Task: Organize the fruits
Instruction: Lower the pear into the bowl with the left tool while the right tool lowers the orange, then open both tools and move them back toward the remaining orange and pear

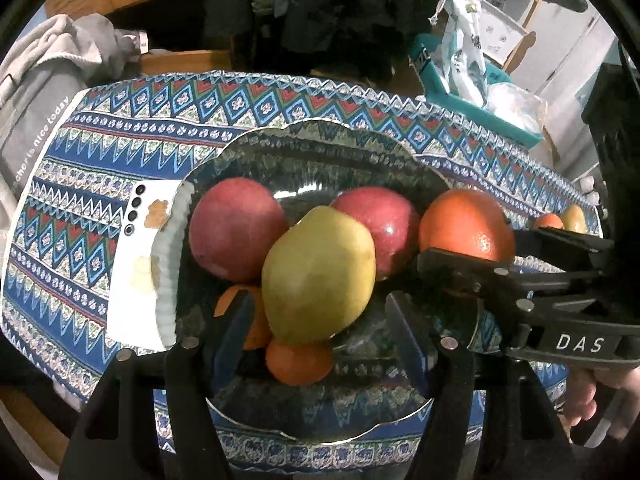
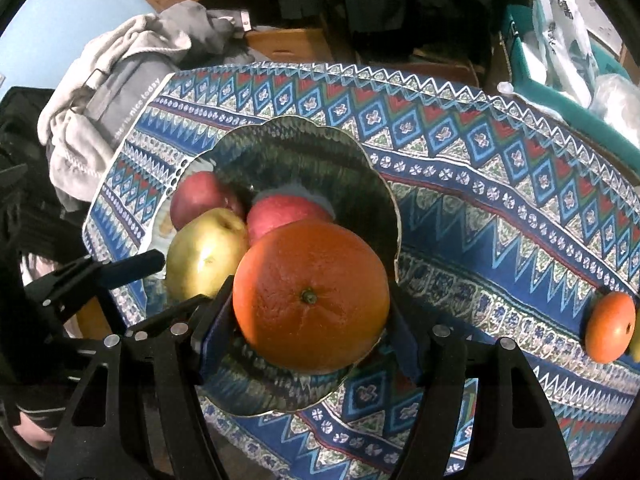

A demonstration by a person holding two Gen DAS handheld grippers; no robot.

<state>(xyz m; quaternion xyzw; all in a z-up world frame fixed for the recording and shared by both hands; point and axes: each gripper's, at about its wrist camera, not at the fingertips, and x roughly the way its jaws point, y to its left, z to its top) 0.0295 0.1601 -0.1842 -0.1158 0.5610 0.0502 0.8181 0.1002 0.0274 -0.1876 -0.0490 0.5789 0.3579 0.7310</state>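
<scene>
Orange clamped in right gripper above bowl (left gripper grips yellow-green fruit).

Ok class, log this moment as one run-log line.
task: organize fruits | left fingers: astride yellow apple, grip unclear | right fingers: gripping orange over bowl

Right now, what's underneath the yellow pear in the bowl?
Under the yellow pear two small oranges show partly on the bowl floor; whatever else lies beneath is covered.
</scene>
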